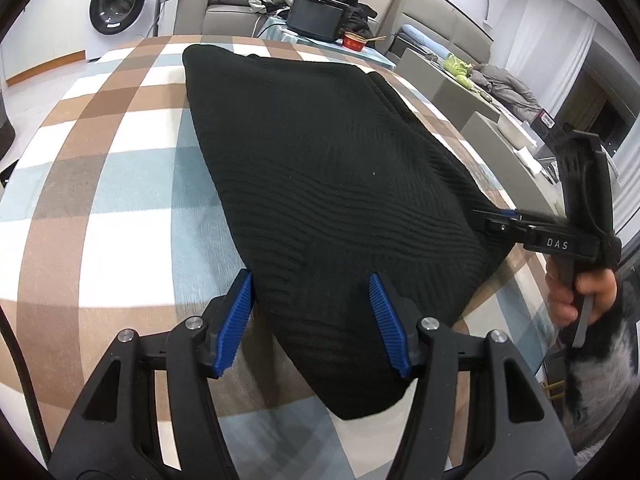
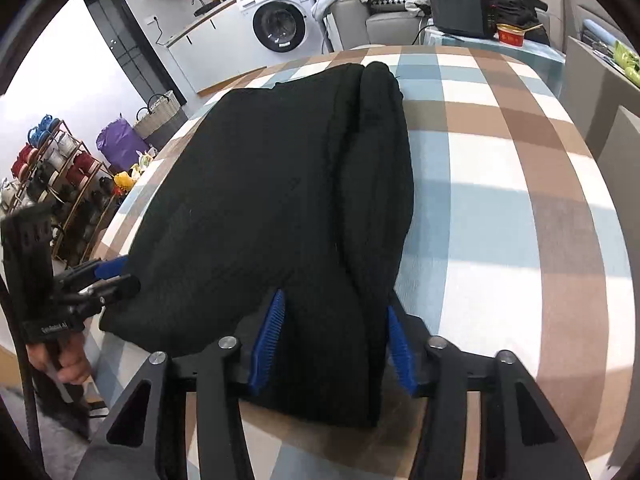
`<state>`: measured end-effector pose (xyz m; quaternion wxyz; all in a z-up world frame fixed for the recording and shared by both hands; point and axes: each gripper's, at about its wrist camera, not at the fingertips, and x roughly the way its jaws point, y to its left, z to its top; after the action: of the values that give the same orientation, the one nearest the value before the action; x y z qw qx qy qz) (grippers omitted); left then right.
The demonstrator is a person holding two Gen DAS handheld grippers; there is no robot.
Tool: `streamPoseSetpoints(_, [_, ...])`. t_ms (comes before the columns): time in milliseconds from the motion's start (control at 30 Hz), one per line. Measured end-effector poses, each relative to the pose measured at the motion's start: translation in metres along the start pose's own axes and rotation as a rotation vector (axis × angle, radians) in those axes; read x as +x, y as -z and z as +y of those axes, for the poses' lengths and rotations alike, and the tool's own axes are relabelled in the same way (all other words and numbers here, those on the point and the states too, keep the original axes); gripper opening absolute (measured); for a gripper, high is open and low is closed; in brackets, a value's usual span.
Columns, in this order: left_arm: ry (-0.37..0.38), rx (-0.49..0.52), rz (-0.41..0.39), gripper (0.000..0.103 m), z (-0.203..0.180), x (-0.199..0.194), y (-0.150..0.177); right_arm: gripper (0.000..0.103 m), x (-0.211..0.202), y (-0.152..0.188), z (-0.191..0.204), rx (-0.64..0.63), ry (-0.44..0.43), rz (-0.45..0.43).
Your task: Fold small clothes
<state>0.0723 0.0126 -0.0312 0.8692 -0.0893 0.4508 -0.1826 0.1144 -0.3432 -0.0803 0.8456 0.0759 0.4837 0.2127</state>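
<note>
A black ribbed knit garment (image 1: 320, 160) lies folded lengthwise on the checked tablecloth (image 1: 120, 180). My left gripper (image 1: 310, 276) stands open over its near end: the cloth fills the gap, and the left blue pad sits at the cloth's edge. In the right wrist view the same garment (image 2: 280, 180) has a thick folded roll along its right side. My right gripper (image 2: 335, 300) straddles that roll's near end with its pads apart, open. Each gripper shows in the other's view at the garment's side edge: the right gripper (image 1: 486, 218) and the left gripper (image 2: 120, 274).
The checked cloth (image 2: 500, 200) covers the table, which drops off at the left in the right wrist view. Beyond the far edge stand a washing machine (image 2: 280, 24), a black box (image 1: 316, 16) and a red bowl (image 1: 354, 42). A shelf rack (image 2: 52, 168) stands on the floor at left.
</note>
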Motion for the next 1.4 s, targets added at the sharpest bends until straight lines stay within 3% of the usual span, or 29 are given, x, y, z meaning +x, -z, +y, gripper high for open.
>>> streamPoseSetpoints(100, [-0.006, -0.002, 0.004, 0.054, 0.000, -0.003, 0.007, 0.030, -0.002, 0.009, 0.006, -0.003, 0.001, -0.005])
streamPoseSetpoints(200, [-0.049, -0.016, -0.028, 0.032, 0.007, -0.005, 0.008, 0.029, -0.004, 0.019, 0.015, -0.006, -0.008, -0.004])
streamPoseSetpoints(300, [-0.060, -0.044, -0.044, 0.026, 0.017, -0.006, 0.008, 0.029, -0.006, 0.028, 0.027, -0.003, 0.006, -0.022])
streamPoseSetpoints(500, [-0.111, -0.029, -0.065, 0.025, 0.031, 0.003, -0.013, 0.029, 0.001, 0.026, 0.037, 0.033, 0.010, -0.059])
streamPoseSetpoints(767, [-0.141, -0.035, -0.084, 0.025, 0.054, 0.021, -0.049, 0.029, 0.026, -0.014, 0.037, 0.071, 0.045, -0.082])
streamPoseSetpoints(867, [-0.133, -0.046, -0.095, 0.025, 0.058, 0.016, -0.049, 0.046, 0.022, -0.016, 0.038, 0.036, 0.071, -0.083])
streamPoseSetpoints(933, [-0.155, -0.040, -0.109, 0.033, 0.057, 0.010, -0.047, 0.064, 0.015, -0.015, 0.035, 0.020, 0.098, -0.094])
streamPoseSetpoints(967, [-0.167, -0.038, -0.114, 0.038, 0.056, 0.007, -0.045, 0.078, 0.011, -0.014, 0.035, 0.012, 0.110, -0.105])
streamPoseSetpoints(1000, [-0.178, -0.038, -0.122, 0.054, 0.055, 0.004, -0.043, 0.089, 0.005, -0.013, 0.035, 0.006, 0.117, -0.128])
streamPoseSetpoints(1033, [-0.186, -0.038, -0.134, 0.070, 0.055, 0.001, -0.042, 0.093, -0.002, -0.011, 0.036, -0.002, 0.124, -0.165])
streamPoseSetpoints(1100, [-0.201, -0.029, -0.176, 0.079, 0.052, -0.008, -0.039, 0.102, -0.013, -0.010, 0.037, -0.022, 0.138, -0.213])
streamPoseSetpoints(1300, [-0.225, 0.046, -0.284, 0.102, 0.036, -0.033, -0.029, 0.103, -0.034, -0.002, 0.052, -0.102, 0.164, -0.311])
streamPoseSetpoints(1400, [-0.242, 0.075, -0.338, 0.102, 0.027, -0.043, -0.024, 0.103, -0.044, 0.004, 0.059, -0.112, 0.150, -0.366])
